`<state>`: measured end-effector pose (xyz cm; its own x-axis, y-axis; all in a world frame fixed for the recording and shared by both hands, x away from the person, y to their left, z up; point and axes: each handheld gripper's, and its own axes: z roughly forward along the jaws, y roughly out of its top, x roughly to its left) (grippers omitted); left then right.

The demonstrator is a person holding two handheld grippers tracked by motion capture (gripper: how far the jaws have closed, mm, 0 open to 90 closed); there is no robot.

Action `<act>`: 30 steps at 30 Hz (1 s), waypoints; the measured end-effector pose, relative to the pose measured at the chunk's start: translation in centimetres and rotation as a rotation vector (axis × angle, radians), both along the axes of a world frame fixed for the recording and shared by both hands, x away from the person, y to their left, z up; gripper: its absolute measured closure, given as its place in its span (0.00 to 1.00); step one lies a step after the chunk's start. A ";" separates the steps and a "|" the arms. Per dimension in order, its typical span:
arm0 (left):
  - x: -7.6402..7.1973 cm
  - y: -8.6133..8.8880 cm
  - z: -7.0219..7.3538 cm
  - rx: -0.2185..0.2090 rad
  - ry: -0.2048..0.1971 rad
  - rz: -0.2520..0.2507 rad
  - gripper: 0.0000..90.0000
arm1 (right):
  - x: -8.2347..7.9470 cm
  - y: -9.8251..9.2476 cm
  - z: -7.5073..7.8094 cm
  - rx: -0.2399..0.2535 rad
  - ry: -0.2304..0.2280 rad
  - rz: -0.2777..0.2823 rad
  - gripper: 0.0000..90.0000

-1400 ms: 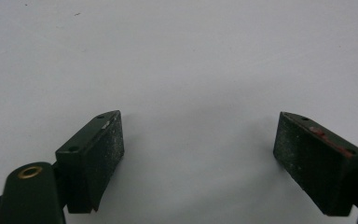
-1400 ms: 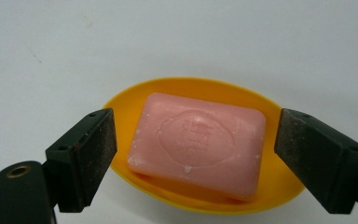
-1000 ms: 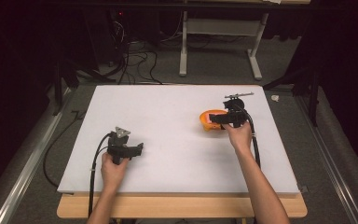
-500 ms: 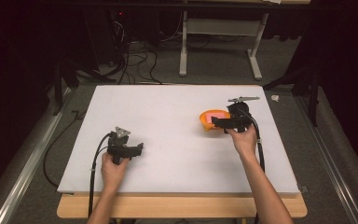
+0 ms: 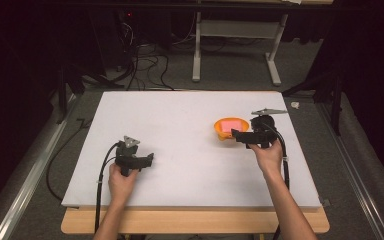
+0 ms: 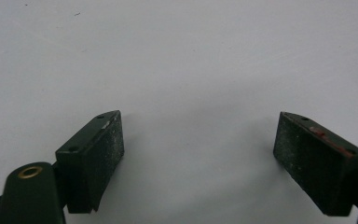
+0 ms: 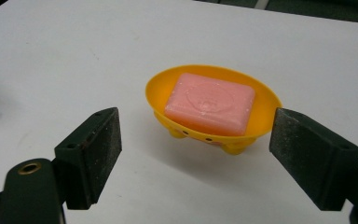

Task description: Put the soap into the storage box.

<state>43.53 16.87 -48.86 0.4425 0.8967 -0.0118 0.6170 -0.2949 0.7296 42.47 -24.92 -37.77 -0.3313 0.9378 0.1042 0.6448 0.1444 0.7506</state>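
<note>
Two grippers (jaws apart), soap

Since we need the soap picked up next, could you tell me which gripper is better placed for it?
Probably the right gripper: its jaws stand open right beside the orange dish holding the pink soap. The left gripper faces bare table.
</note>
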 end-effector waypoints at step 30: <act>0.0 0.0 0.0 0.000 0.000 0.000 0.18 | -4.2 -1.9 -0.7 0.067 -0.055 0.019 0.20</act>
